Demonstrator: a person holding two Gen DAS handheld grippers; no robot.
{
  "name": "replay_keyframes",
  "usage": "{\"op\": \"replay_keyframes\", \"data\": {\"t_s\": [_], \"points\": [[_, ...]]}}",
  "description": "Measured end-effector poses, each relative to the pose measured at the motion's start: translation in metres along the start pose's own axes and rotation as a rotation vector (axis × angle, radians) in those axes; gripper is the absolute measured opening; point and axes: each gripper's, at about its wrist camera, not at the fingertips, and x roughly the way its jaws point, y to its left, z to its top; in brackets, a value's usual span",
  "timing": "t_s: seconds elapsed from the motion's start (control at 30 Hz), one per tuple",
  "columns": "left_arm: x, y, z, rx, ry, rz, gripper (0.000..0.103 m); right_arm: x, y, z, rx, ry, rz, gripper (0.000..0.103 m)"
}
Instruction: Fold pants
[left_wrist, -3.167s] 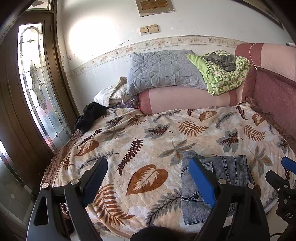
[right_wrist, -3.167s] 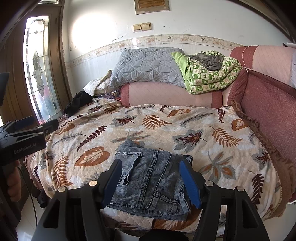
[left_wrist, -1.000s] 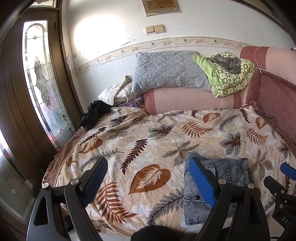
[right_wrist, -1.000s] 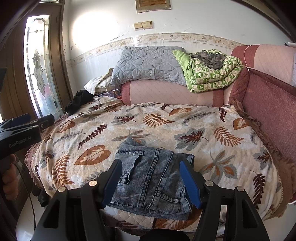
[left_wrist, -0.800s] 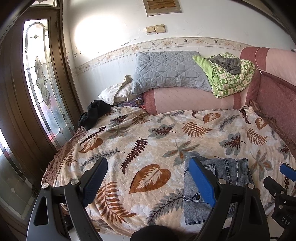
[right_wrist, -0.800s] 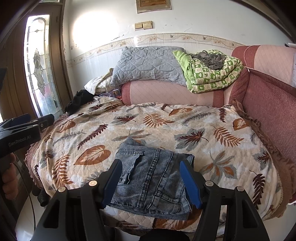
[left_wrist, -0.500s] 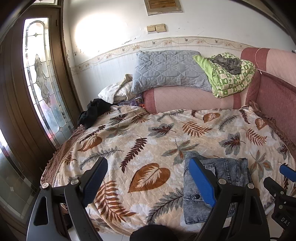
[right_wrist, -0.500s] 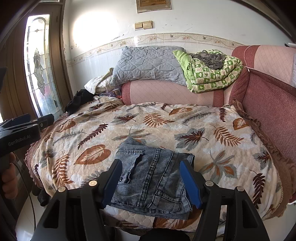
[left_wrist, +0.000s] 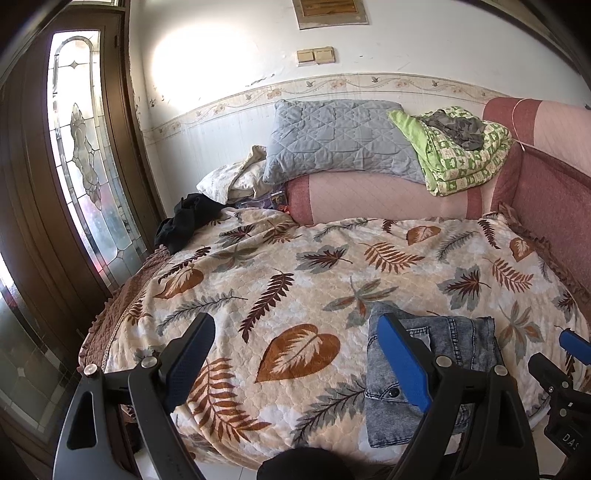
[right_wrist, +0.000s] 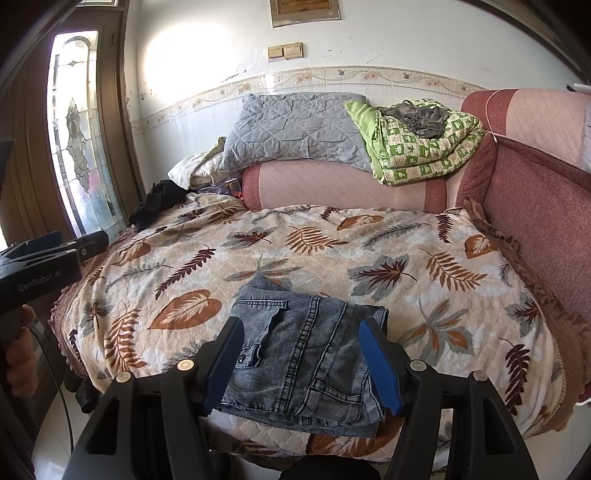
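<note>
The grey-blue denim pants (right_wrist: 306, 354) lie folded into a compact stack near the front edge of the bed, on the leaf-print bedspread (right_wrist: 332, 251). In the left wrist view the pants (left_wrist: 458, 347) lie at the lower right. My left gripper (left_wrist: 295, 354) is open and empty, held above the bed's front edge to the left of the pants. My right gripper (right_wrist: 303, 358) is open and empty, held just in front of the pants, its jaws apart on either side of them in view, not touching. The right gripper's tip (left_wrist: 576, 343) shows in the left wrist view.
A grey pillow (right_wrist: 295, 129), a green patterned blanket (right_wrist: 424, 144) and a pink bolster (right_wrist: 347, 188) lie at the head of the bed. Black clothing (right_wrist: 155, 206) lies at the far left corner. A red padded side (right_wrist: 543, 192) is on the right, a glass door (left_wrist: 85, 177) on the left.
Both grippers have shifted only slightly. The folded pants have not moved, and both grippers stay open.
</note>
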Motion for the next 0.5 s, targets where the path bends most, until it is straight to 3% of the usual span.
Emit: {"op": "replay_keyframes", "data": {"t_s": [0.5], "points": [[-0.0009, 0.0044, 0.0037, -0.023, 0.005, 0.009, 0.09, -0.0025, 0.0077, 0.0068, -0.016, -0.006, 0.003, 0.068]]}}
